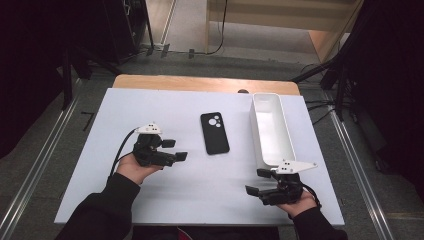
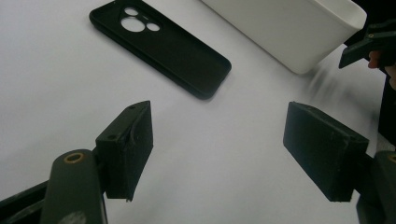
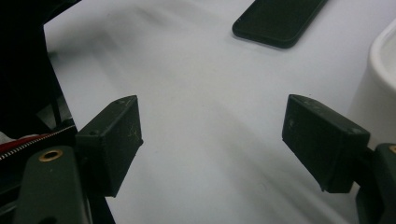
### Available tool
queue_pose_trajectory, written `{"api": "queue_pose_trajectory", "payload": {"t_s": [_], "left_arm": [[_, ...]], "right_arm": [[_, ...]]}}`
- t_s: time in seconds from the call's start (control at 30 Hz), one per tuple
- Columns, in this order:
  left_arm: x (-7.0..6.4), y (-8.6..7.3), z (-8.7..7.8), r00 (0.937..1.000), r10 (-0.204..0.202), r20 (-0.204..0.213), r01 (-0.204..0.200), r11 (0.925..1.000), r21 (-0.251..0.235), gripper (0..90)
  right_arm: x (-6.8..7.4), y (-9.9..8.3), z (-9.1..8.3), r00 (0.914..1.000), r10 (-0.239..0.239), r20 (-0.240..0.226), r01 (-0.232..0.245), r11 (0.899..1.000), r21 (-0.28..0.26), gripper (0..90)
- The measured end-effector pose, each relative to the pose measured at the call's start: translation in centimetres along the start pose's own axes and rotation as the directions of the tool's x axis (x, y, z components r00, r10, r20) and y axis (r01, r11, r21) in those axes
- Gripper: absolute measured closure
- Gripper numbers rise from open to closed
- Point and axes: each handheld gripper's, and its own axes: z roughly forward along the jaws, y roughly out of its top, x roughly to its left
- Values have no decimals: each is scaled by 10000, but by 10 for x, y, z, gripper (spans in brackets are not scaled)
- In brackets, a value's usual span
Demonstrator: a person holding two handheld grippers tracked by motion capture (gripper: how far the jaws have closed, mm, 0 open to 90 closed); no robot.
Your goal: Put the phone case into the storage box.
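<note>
A black phone case (image 1: 214,133) lies flat on the white table (image 1: 150,105), camera holes toward the far side. To its right stands a long white bin (image 1: 280,150), nothing in it. My left gripper (image 1: 174,149) hovers left of the case, open, jaws pointing right with nothing between them. In the left gripper view the case (image 2: 163,44) lies ahead of the jaws and the bin (image 2: 289,32) behind it. My right gripper (image 1: 258,181) is open near the front edge, below the bin's near end. The right gripper view shows the case's end (image 3: 278,18) and the bin's wall (image 3: 378,88).
The table's front edge (image 1: 200,222) lies just below the right hand. Beyond the far wooden edge (image 1: 200,82) are floor, cables and dark stands. A metal rail (image 1: 40,165) runs along each side.
</note>
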Motion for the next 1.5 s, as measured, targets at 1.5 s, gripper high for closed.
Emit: {"api": "queue_pose_trajectory", "payload": {"t_s": [1.5], "left_arm": [[4,68,82,9981,399,475,-429,9970,651,240]], "right_arm": [[-2,1,0,10000,54,-72,-54,10000,-53,182]]}}
